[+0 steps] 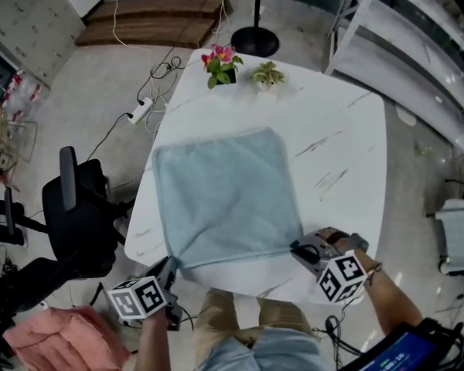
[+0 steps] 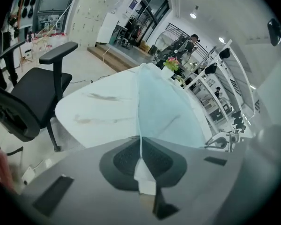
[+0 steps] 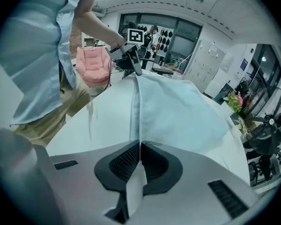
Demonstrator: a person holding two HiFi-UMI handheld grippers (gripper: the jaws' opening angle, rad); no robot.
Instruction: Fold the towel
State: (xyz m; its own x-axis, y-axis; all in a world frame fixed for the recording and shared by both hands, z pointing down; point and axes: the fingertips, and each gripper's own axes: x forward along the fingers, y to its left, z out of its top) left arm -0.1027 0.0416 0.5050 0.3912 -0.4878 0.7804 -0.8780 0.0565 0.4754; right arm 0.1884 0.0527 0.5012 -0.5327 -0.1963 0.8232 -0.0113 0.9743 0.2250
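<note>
Pale blue and nearly square, one towel (image 1: 224,199) is laid flat on a white marbled table (image 1: 340,145), its sides running from the near edge toward two potted plants (image 1: 220,64). Its near corners are pinched, one each, by the left gripper (image 1: 170,273) and the right gripper (image 1: 298,247). One black office chair (image 1: 77,215) is seen on the pale floor (image 1: 100,91).

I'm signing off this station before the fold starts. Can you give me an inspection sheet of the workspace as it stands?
Surface: white marbled table.
Job's things: light blue towel, spread flat, not yet folded.
Clutter: pink-flowered pot plant and small green pot plant at the far edge, apart from the towel.
Grippers: left gripper shut on the towel's near left corner; right gripper shut on its near right corner.
Cables: power strip and loose cables on the floor left of the table.
Surroundings: black office chair, pink cushion, white shelving.
</note>
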